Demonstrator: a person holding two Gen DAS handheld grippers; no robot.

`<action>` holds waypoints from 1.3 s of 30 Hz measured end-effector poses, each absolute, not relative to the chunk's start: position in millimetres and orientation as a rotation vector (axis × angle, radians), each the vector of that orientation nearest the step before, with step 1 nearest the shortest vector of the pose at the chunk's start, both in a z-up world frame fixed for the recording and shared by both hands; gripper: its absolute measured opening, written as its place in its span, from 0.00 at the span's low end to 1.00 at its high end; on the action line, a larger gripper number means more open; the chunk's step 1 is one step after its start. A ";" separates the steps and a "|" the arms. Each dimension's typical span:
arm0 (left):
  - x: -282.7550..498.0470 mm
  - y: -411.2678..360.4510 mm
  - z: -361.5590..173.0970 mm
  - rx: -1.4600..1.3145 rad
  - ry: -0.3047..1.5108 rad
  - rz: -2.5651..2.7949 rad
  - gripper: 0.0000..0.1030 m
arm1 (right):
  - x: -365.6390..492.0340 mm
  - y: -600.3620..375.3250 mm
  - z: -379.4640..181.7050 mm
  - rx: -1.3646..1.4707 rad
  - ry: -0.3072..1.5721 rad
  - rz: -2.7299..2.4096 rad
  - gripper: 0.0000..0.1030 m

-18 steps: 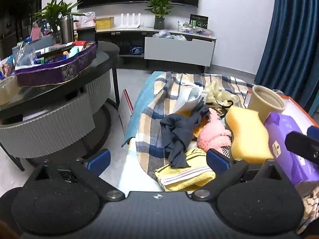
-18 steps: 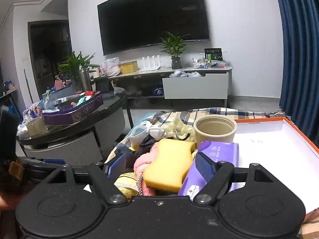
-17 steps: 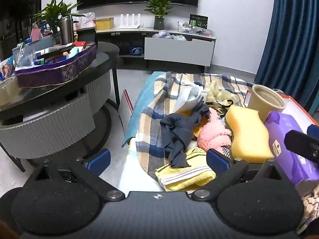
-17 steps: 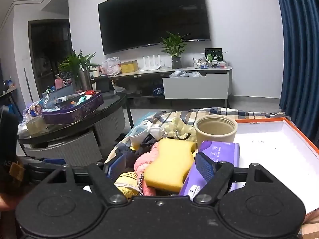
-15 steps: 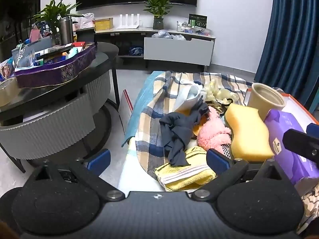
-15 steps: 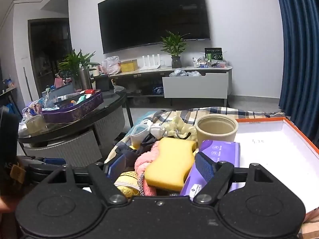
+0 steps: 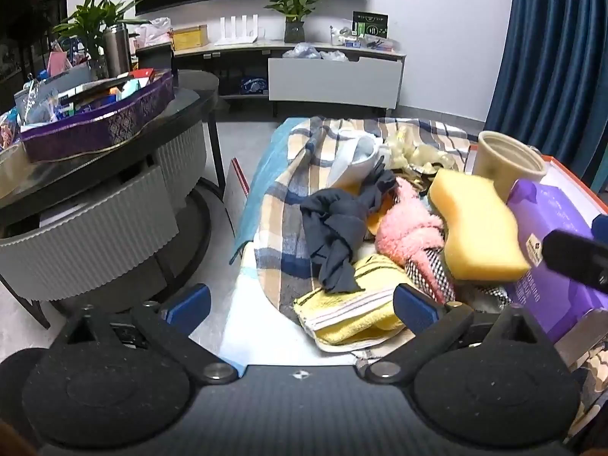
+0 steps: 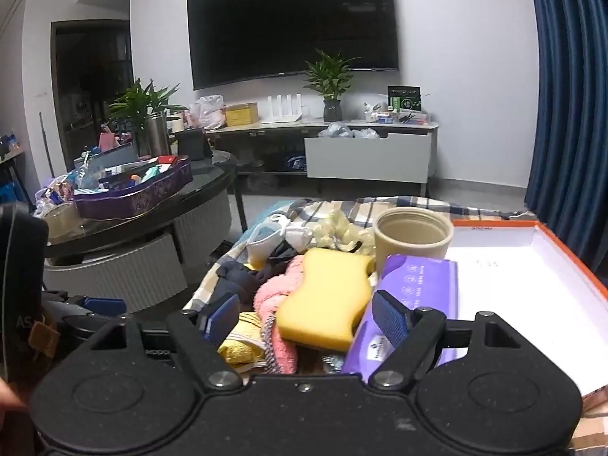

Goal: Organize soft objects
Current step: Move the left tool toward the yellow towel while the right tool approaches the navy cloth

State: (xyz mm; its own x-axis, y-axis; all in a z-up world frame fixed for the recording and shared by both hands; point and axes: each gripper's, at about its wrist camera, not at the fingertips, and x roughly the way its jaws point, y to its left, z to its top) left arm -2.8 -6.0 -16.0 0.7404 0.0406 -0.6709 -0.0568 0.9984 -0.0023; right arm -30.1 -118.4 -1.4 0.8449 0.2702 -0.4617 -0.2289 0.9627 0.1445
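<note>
A pile of soft things lies on a plaid blanket (image 7: 300,163): a yellow sponge (image 7: 475,224), a pink fluffy cloth (image 7: 410,228), a dark grey cloth (image 7: 334,235), a yellow striped towel (image 7: 349,311) and a purple tissue pack (image 7: 551,228). My left gripper (image 7: 300,304) is open and empty, just short of the yellow towel. My right gripper (image 8: 304,315) is open and empty, its jaws on either side of the sponge (image 8: 326,296), above the pink cloth (image 8: 277,292) and beside the purple pack (image 8: 418,288).
A beige cup (image 8: 412,231) stands behind the sponge. An orange-rimmed white box (image 8: 570,258) lies open to the right. A round dark table (image 7: 95,174) with a purple tray (image 7: 98,125) stands at the left. A TV cabinet and blue curtain are at the back.
Both grippers have edged slightly forward toward the pile. Both stay open and empty, and no object has moved.
</note>
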 end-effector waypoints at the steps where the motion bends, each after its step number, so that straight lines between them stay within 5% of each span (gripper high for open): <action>1: -2.2 -5.6 -17.0 -0.026 0.740 0.052 1.00 | -29.7 -118.9 -1.3 0.082 0.500 0.259 0.88; 39: 5.8 -26.5 -36.4 0.015 0.793 -0.036 1.00 | -22.1 -133.3 -9.9 0.158 0.541 0.269 0.88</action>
State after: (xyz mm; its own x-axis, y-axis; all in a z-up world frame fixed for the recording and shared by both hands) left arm 5.8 -26.5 -36.4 0.7014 -0.0270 -0.7123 0.0384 0.9993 0.0000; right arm -22.1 -133.3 -9.9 0.8236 0.2929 -0.4857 -0.2100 0.9530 0.2185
